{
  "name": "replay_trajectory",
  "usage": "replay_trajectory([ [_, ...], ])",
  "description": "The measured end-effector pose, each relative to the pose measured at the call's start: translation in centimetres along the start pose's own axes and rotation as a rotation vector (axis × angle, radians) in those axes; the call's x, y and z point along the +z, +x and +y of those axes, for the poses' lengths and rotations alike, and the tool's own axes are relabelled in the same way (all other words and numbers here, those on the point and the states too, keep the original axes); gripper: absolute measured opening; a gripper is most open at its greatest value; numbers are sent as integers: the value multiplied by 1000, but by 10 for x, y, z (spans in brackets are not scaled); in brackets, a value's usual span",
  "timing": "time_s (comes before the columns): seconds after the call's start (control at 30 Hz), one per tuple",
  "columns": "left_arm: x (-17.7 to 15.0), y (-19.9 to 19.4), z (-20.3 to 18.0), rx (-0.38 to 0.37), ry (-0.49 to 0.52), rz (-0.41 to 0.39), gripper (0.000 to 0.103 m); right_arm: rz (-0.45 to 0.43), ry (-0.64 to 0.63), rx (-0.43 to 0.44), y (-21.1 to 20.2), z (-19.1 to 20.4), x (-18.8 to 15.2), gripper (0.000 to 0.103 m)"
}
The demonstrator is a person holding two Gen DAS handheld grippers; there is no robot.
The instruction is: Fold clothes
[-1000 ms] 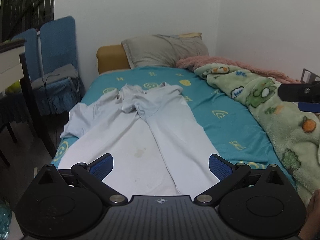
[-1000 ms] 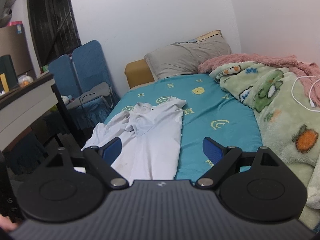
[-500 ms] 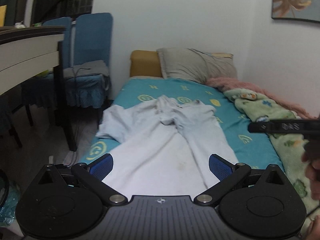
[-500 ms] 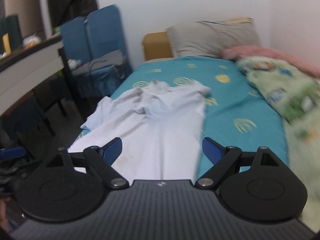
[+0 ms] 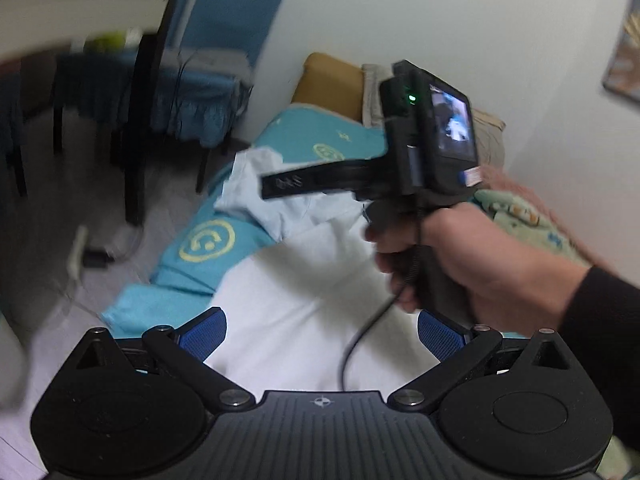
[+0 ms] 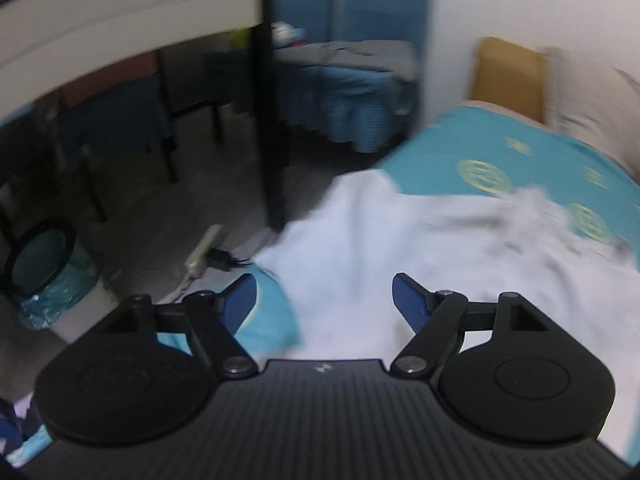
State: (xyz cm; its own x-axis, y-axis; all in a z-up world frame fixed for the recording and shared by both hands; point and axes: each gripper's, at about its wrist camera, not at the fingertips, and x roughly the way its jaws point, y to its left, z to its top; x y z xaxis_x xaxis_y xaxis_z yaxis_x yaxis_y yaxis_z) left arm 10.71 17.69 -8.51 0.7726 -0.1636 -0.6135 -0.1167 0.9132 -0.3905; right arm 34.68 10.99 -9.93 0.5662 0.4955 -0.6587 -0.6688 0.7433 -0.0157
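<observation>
Two grippers, both spread wide and empty: left gripper (image 5: pixel 322 332), right gripper (image 6: pixel 323 300), each with blue ribbed pads (image 5: pixel 202 332) on black linkages. One right hand (image 5: pixel 472 264) clasps the right gripper's handle. One white garment (image 5: pixel 304 312), soft, rumpled, lying spread on the teal bedsheet (image 5: pixel 208 240) with yellow round prints, its left edge at the bed's side. One grey pillow (image 6: pixel 588 104).
</observation>
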Motion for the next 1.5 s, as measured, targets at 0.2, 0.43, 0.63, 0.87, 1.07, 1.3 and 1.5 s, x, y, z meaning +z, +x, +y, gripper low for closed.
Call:
replay_trajectory([
  [0.2, 7, 24, 33, 19, -164, -5, 103, 50, -31, 30, 65, 13, 5, 65],
  [0.43, 9, 26, 29, 10, -177, -43, 103, -11, -109, -19, 65, 25, 3, 4],
  [0.63, 11, 21, 20, -16, -154, -94, 103, -242, 52, -71, -8, -9, 20, 4],
  [0.87, 11, 19, 5, -44, -107, -140, 103, -353, 413, -232, -83, -108, -27, 4],
  [1.07, 3, 37, -15, -39, -37, -97, 103, -254, 630, -348, -110, -175, -112, 7],
  [1.3, -1, 45, -26, -17, 0, -71, 103, -188, 427, -344, -119, -170, -132, 86],
  [1.5, -2, 50, -22, 14, -9, -48, 103, -206, 110, -222, -99, -127, -91, 84],
])
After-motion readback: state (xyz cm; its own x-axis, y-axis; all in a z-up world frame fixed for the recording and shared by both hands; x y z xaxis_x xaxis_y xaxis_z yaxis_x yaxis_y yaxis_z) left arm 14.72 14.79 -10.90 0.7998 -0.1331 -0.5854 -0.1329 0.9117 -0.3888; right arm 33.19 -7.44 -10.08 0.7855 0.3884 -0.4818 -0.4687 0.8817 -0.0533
